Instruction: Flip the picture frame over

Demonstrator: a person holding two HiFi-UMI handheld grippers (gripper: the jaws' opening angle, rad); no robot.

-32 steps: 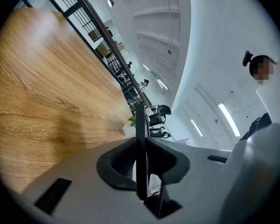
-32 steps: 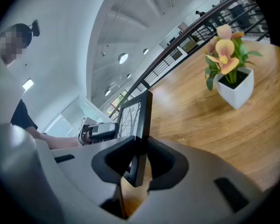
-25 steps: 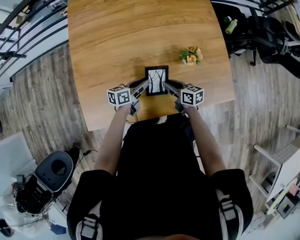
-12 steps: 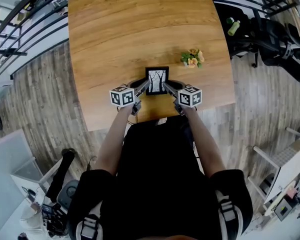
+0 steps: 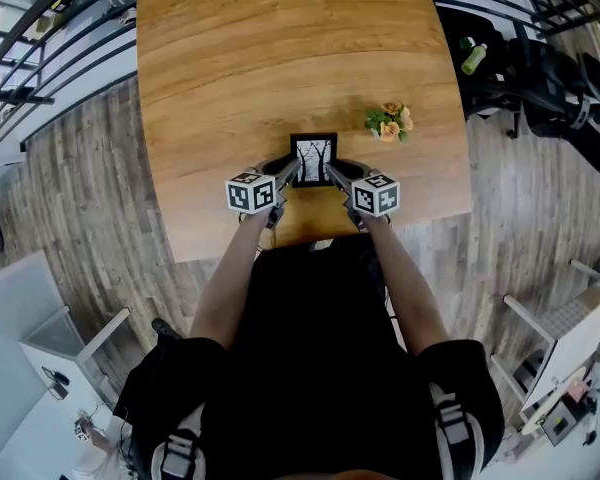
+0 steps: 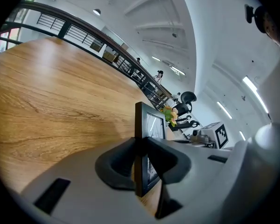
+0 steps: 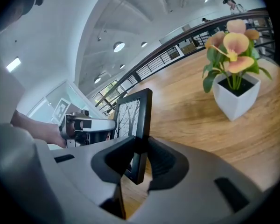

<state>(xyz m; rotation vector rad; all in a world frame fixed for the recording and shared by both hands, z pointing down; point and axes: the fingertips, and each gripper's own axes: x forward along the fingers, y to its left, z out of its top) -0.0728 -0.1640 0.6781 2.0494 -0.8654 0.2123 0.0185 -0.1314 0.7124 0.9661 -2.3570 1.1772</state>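
A black picture frame (image 5: 313,158) with a tree print stands close to the near edge of the wooden table (image 5: 280,48), picture side facing me. My left gripper (image 5: 293,171) clamps its left edge, and in the left gripper view the frame (image 6: 143,120) sits edge-on between the dark pads. The left jaws have just been opening slightly, with the frame still between them and touching both pads. My right gripper (image 5: 332,173) holds the right edge; in the right gripper view the frame (image 7: 136,113) rises upright out of the shut jaws.
A small white pot of orange flowers (image 5: 387,121) stands on the table to the right of the frame, close ahead in the right gripper view (image 7: 233,83). Black office chairs (image 5: 540,68) and railings sit beyond the table's right side.
Both marker cubes have drawn a little inward toward the frame and the hands have sunk slightly. The frame stays in the same spot between the grippers.
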